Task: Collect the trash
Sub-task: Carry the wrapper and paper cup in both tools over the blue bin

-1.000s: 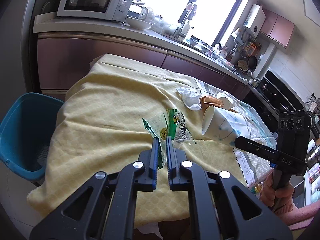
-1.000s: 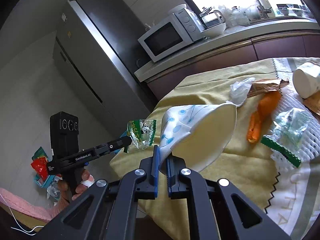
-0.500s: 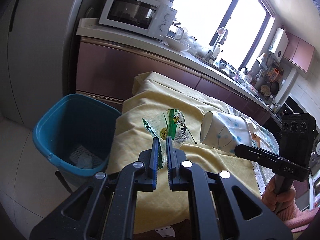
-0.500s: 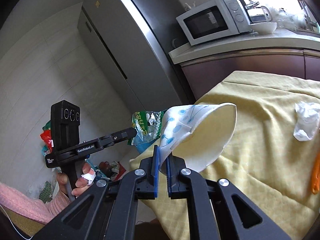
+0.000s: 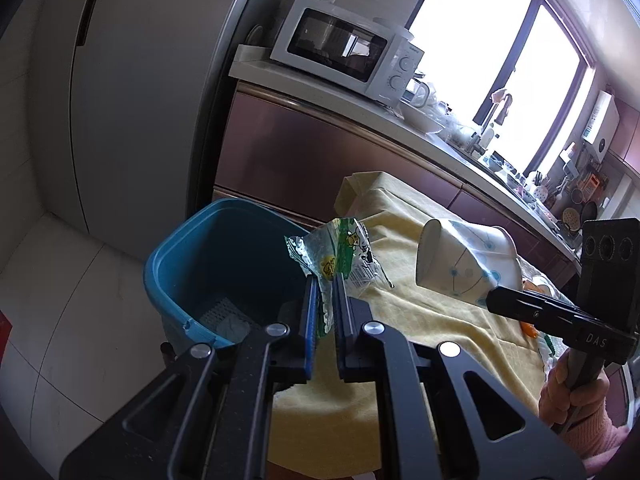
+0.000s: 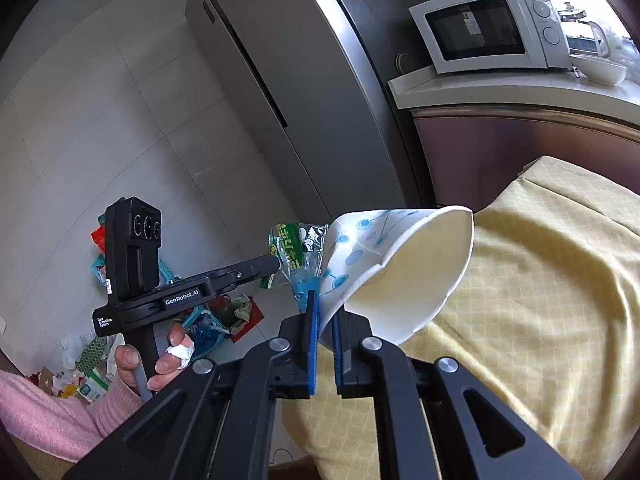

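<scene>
Here, both grippers carry trash toward the bin.

Left wrist view: the left gripper (image 5: 325, 292) pinches a crinkly plastic wrapper (image 5: 335, 258) by its lower edge, held over the near rim of the blue bin (image 5: 224, 264), left of the yellow-clothed table (image 5: 432, 320). The wrapper looks light, limp and slippery, so an edge pinch suits it. Right wrist view: the right gripper (image 6: 325, 312) is closed on the wall of a paper cup (image 6: 400, 272), squashing it flat there; the cup seems light and easily crushed. A fridge (image 6: 304, 92) and microwave (image 6: 488, 28) stand far behind, litter on the tiled floor (image 6: 72, 128) at left.
</scene>
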{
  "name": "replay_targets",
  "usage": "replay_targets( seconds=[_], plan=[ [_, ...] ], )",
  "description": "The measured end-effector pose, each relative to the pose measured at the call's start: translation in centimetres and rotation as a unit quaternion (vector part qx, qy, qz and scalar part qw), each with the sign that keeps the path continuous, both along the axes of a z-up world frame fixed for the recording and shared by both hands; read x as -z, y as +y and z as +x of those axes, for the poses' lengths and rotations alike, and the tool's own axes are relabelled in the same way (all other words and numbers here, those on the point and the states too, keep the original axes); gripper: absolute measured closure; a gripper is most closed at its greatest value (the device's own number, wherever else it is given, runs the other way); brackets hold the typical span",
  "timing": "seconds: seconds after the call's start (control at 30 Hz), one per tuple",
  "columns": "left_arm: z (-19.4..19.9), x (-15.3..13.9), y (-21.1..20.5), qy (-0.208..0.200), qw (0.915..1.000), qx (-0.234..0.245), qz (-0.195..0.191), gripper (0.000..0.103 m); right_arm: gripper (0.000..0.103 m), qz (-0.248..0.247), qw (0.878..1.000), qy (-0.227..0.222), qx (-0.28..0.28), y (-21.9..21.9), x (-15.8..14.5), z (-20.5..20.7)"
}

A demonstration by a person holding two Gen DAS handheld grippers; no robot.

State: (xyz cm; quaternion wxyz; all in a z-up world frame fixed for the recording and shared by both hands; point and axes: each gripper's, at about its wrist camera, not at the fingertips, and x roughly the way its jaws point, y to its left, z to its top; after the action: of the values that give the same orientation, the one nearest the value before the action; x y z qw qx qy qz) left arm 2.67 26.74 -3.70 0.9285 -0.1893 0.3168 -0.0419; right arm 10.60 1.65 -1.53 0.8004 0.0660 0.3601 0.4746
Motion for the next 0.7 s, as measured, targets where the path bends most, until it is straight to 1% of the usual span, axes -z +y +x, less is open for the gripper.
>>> replay_targets(
  seconds=[0.3,0.7],
  plan=[
    [1.6,1.8,2.1,0.024,0.9993,-0.029,0.005,0.095,0.097,-0.034,0.999,0.017,-0.026,3.8,0.5,1.8],
    [3.5,4.5,3.0,0.058,0.997,-0.049,0.01,0.095,0.097,-0.094,0.994,0.042,-0.036,8.8,3.2,4.6]
  ],
)
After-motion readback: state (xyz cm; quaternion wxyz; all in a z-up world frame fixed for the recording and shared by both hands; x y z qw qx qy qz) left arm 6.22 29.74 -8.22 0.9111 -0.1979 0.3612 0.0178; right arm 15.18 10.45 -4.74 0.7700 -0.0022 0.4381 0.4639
